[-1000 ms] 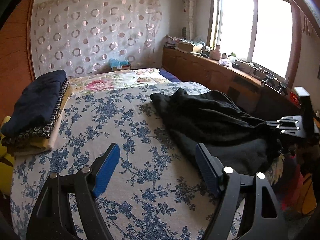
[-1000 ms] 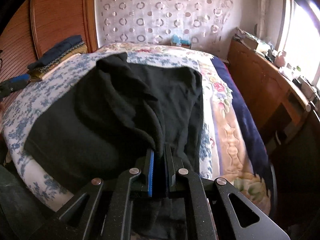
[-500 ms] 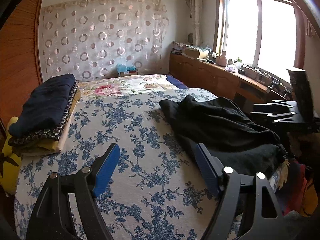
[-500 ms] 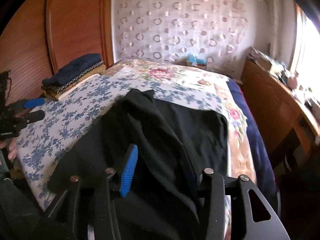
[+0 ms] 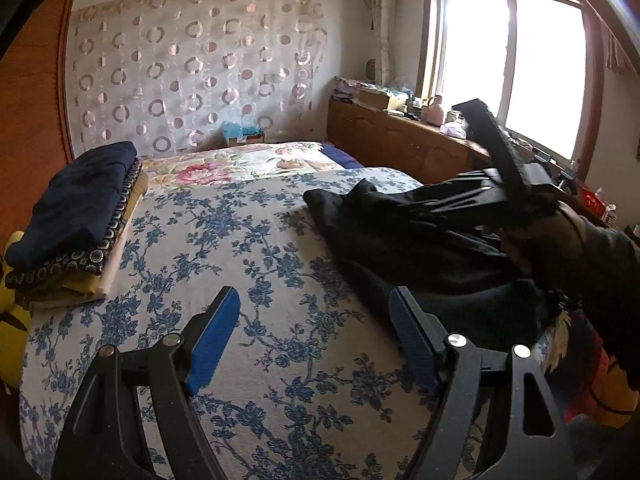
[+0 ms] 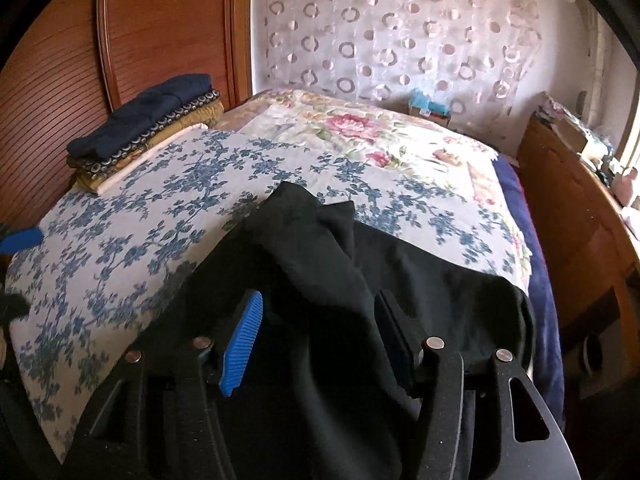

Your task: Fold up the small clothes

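Presently between grasps: black garment [image 6: 320,264] lies rumpled on the blue-flowered bedspread [image 5: 192,240], toward its window-side edge. Right gripper [image 6: 320,340] hovers over it, jaws apart, nothing held. Left gripper [image 5: 314,336] likewise spread, above bare bedspread. Next, probably: pinch an edge, spread flat. Fabric thick, matte, bunched.

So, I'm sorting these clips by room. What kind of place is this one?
Most likely a home bedroom. A bed with a blue floral cover fills the view, a stack of folded clothes sits by the wooden headboard, and a black garment lies unfolded on the cover. A cluttered wooden sideboard runs under the window.
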`<state>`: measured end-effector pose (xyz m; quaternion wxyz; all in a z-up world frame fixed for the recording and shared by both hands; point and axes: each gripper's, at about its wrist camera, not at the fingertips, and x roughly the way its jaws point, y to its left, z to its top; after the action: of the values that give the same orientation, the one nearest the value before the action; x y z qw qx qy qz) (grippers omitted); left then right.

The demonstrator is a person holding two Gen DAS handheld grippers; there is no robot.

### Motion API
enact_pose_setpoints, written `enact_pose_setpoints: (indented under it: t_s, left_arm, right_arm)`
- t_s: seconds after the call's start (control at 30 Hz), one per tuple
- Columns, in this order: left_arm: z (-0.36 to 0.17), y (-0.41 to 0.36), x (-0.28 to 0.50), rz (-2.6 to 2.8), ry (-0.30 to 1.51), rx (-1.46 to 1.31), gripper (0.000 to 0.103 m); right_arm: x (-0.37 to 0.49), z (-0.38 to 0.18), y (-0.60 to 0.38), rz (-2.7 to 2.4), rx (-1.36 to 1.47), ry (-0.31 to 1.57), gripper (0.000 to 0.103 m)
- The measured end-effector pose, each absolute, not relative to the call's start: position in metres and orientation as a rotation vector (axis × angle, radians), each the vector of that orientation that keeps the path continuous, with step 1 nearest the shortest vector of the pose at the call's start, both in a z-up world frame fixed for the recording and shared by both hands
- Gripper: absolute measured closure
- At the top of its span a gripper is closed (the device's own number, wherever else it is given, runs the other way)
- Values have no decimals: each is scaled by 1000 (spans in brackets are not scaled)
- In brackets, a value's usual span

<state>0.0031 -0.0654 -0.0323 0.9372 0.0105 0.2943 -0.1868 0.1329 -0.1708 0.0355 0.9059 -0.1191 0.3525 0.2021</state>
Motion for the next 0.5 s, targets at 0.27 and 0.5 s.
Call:
enact_pose_setpoints:
  t_s: [0.27,0.5]
  left_arm:
    - [-36,-69,1,-392,613,26,25]
    - [-36,-74,-1,-403,613,32,25]
  right_arm:
    - [161,23,-148,423,-293,792,43]
    - [184,11,-149,371,-284,808,87]
